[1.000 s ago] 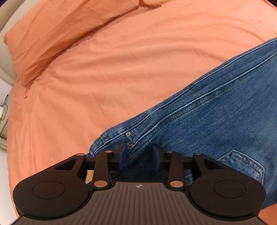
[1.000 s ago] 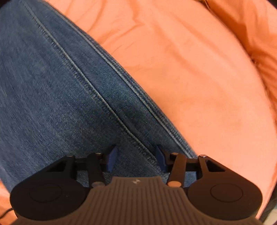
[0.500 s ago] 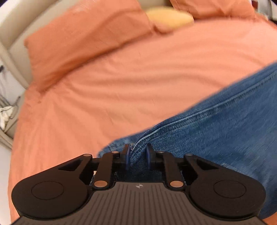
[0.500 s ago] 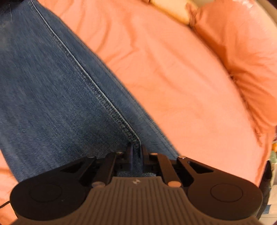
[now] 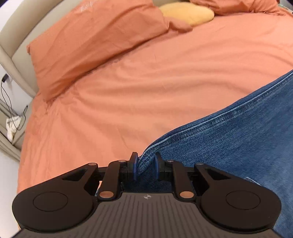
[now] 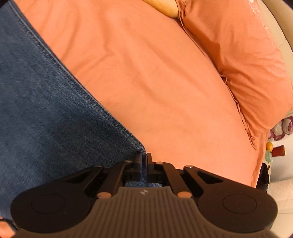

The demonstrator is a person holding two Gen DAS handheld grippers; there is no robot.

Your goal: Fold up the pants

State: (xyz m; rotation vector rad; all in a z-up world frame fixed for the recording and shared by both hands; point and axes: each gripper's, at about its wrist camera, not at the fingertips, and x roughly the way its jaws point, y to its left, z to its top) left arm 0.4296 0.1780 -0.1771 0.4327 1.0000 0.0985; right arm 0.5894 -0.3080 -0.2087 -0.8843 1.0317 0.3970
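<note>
Beyond jeans (image 5: 238, 142), orange pillow (image 5: 87, 47), yellow cushion (image 5: 188, 12).

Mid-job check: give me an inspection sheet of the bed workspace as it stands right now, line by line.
Surface: bed with orange sheet, lightly wrinkled.
Job's things: blue jeans spread on the sheet, one edge pinched up at each gripper.
Clutter: two orange pillows and a yellow cushion at the head of the bed.
Grippers: left gripper shut on a thick fold of the jeans' edge; right gripper shut on the jeans' edge.
Cables: black cable beside the bed, off the sheet.
Surroundings: beige headboard; white cloth on a low stand; small colourful items past the bed's far side.
</note>
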